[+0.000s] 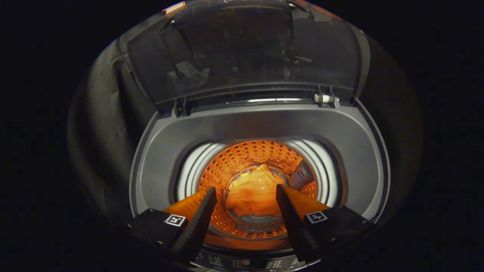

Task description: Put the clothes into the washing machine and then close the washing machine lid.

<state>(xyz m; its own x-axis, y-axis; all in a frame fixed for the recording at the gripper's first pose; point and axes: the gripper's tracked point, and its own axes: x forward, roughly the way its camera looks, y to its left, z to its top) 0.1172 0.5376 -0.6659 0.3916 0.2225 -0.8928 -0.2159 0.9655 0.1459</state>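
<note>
the gripper (245, 196) hangs over the washing machine (159, 158), fingers spread and empty; the orange clothes (254, 194) lie on the drum bottom beyond them; the lid (245, 49) stands open

drum floor (257, 221), orange clothes (254, 192) seemingly resting

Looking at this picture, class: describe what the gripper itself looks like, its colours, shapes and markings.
The gripper has two long wedge-shaped fingers that taper toward their tips. Their inner faces are black and ribbed; their outer sides are orange. Each finger is mounted on a black block, and each block carries a small white square tag with a black pattern. The jaws stand apart above the drum.
</note>
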